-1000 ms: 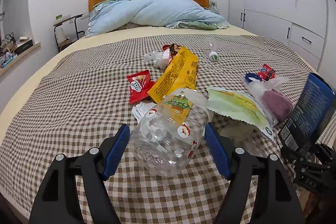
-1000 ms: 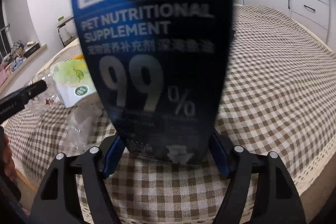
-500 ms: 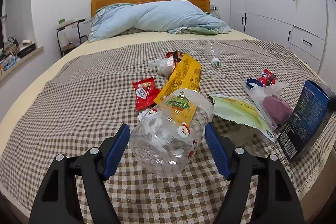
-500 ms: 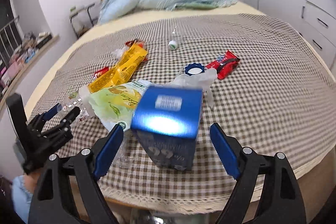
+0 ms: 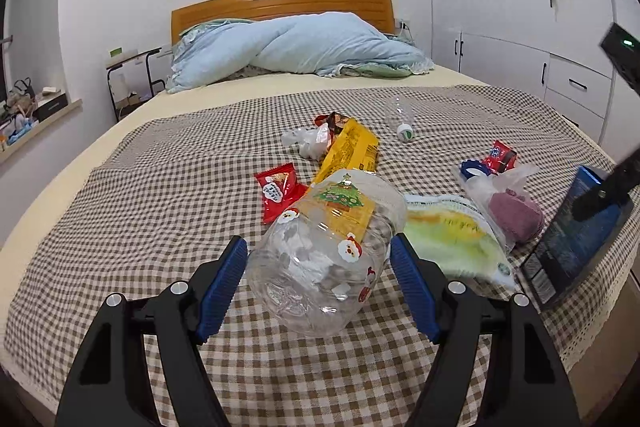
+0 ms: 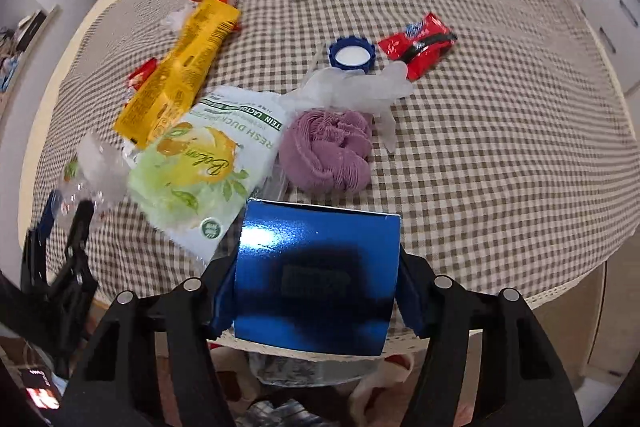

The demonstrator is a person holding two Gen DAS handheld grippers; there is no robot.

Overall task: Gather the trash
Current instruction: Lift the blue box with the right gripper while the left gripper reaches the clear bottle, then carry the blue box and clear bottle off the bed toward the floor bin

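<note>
Currently the right gripper (image 6: 316,301) has its jaws closing on the blue box (image 6: 316,279), whose sides meet both pads at the near edge of the bed (image 6: 500,155). The left gripper (image 5: 318,285) has its jaws set wide around the clear plastic jar (image 5: 320,255), both pads against its sides. Beyond the box lie a purple cloth (image 6: 328,151) in a clear bag, a green pouch (image 6: 200,167), a yellow wrapper (image 6: 184,67), a blue cap (image 6: 352,57) and a red wrapper (image 6: 420,47).
</note>
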